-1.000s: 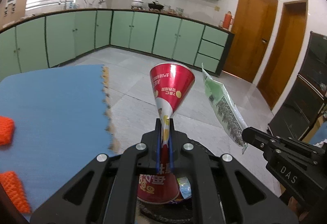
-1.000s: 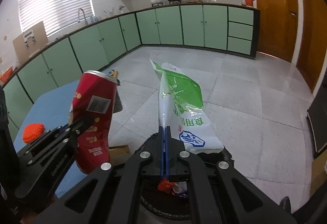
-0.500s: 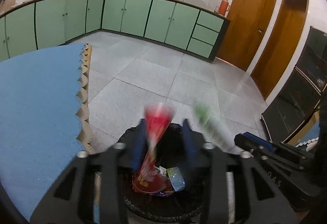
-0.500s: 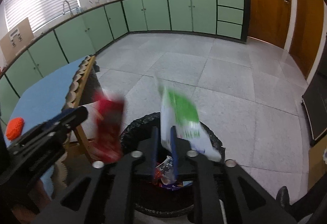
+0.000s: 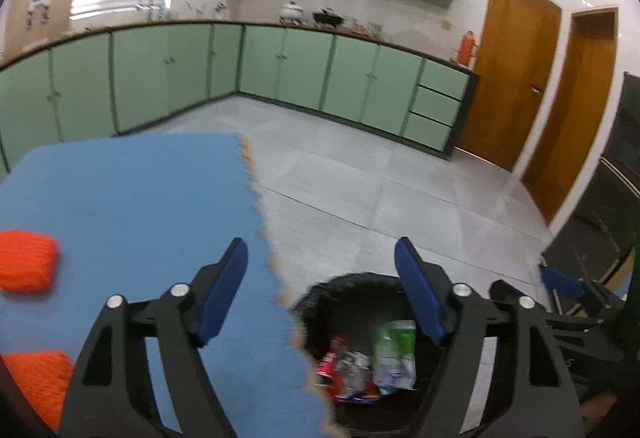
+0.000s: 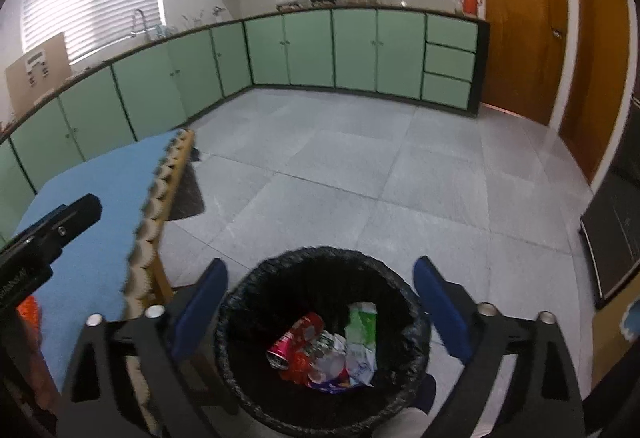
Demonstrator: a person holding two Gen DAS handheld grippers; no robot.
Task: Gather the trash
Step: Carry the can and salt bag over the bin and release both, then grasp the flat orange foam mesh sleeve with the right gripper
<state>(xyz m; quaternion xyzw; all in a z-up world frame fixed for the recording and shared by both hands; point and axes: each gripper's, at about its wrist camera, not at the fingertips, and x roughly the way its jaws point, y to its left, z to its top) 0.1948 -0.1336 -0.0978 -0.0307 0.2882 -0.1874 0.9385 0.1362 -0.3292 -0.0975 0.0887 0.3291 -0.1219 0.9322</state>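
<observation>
A black-lined trash bin [image 6: 404, 294] stands on the floor beside the table and also shows in the left wrist view [image 5: 352, 282]. Inside lie a red can [image 6: 294, 338], a green and white bag [image 6: 362, 338] and other wrappers; the can [image 5: 330, 362] and the bag [image 5: 394, 350] show in the left wrist view too. My right gripper [image 6: 320, 312] is open and empty above the bin. My left gripper [image 5: 320, 286] is open and empty over the table's edge beside the bin.
A blue foam mat [image 5: 132, 198] covers the table at left, with two orange knitted things [image 5: 24, 258] on it. Green cabinets [image 6: 352, 50] line the far walls. Wooden doors [image 5: 508, 94] stand at right. Grey tile floor [image 6: 360, 178] lies beyond the bin.
Both grippers opened and let go. The red can and the green bag fell into the bin. Both grippers are now empty with jaws wide apart.
</observation>
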